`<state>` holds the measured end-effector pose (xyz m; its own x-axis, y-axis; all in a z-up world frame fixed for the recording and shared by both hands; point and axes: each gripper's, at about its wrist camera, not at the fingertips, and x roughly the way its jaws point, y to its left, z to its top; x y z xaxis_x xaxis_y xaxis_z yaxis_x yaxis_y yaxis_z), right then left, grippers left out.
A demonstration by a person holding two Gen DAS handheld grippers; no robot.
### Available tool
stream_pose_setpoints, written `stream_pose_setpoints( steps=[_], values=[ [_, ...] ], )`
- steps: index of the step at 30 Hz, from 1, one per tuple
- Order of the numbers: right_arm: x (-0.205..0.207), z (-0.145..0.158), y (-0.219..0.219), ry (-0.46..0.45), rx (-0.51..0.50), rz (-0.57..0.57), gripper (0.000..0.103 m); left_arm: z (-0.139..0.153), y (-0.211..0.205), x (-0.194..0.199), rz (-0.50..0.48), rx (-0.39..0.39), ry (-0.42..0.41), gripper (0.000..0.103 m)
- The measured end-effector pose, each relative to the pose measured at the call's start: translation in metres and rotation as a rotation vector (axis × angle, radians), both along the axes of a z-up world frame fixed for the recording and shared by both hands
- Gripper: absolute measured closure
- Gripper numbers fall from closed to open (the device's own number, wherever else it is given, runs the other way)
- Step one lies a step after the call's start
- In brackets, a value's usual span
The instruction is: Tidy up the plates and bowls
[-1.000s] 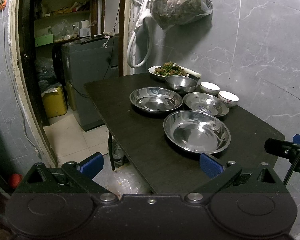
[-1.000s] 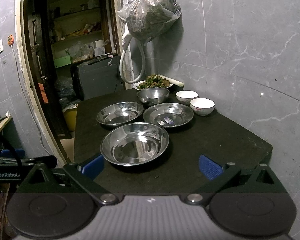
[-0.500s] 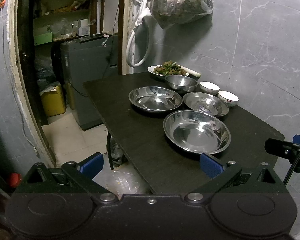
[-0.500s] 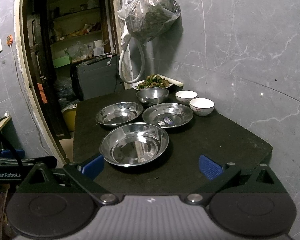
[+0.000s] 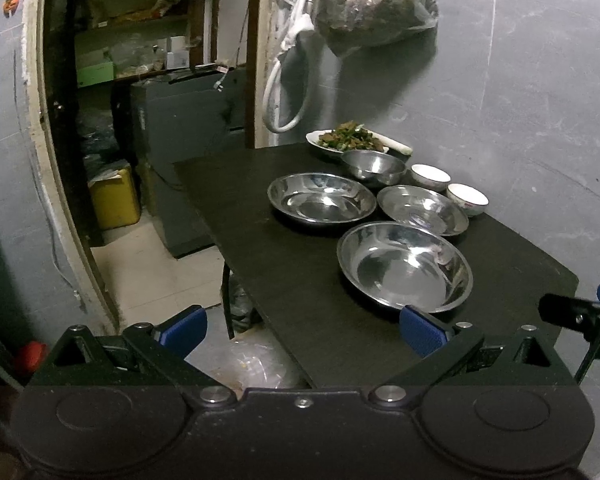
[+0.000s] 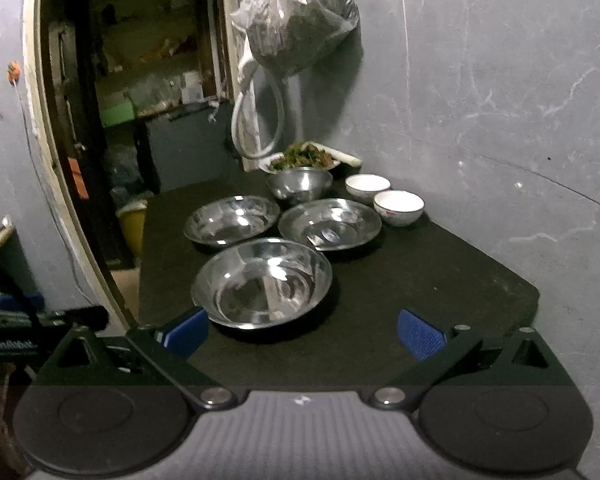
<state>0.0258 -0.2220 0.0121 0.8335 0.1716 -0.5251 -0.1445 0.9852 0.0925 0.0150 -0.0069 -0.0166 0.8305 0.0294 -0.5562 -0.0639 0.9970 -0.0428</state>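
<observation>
three wide shallow stainless-steel plates lie spread on the black worktop (image 6: 439, 280), none stacked: the nearest steel plate (image 6: 262, 282) close to the front edge, the far-left steel plate (image 6: 232, 220) behind it, and the far-right steel plate (image 6: 329, 224) just beside that one, with something small lying in its middle that is too blurred to name. behind them stands a deeper round steel bowl (image 6: 300, 183), and to its right two small white ceramic bowls – the rear white bowl (image 6: 367, 187) and the front white bowl (image 6: 398, 207) – close to each other along the grey wall. a white plate of green cooked vegetables (image 6: 301, 157) sits at the back corner

as a judgement, the organizing has not begun: every plate and bowl sits singly, so nesting the steel plates and gathering the bowls all remains to be done

the right gripper (image 6: 301, 330) hangs over the front edge of the worktop with its blue-padded fingers spread wide, empty – the nearest steel plate lies just ahead of its left finger, untouched. the left gripper (image 5: 301, 328) is likewise spread wide and holds nothing; it hangs off the worktop's near-left corner, its right finger close to that same plate's rim without clear contact, its left finger over the floor
</observation>
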Motion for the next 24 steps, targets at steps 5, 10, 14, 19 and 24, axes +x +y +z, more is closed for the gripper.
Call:
stream_pose_setpoints(
  steps=[5, 10, 14, 19, 24],
  values=[
    [0.002, 0.0, 0.003, 0.031, -0.028, -0.011, 0.0, 0.001, -0.001, 0.002, 0.004, -0.01, 0.017, 0.001],
    [0.002, -0.001, 0.005, 0.051, -0.055, -0.021, 0.0, 0.001, 0.003, 0.001, 0.0, -0.05, 0.031, 0.001],
    [0.001, 0.0, 0.005, 0.064, -0.068, -0.032, 0.0, 0.0, 0.004, 0.0, 0.008, -0.05, 0.044, 0.001],
    [0.003, -0.001, 0.004, 0.082, -0.091, -0.046, 0.0, -0.001, 0.005, 0.001, 0.016, -0.066, 0.066, 0.001],
    [0.01, -0.003, 0.0, 0.089, -0.092, -0.036, 0.0, 0.001, 0.006, 0.01, 0.044, -0.087, 0.081, 0.001]
  ],
)
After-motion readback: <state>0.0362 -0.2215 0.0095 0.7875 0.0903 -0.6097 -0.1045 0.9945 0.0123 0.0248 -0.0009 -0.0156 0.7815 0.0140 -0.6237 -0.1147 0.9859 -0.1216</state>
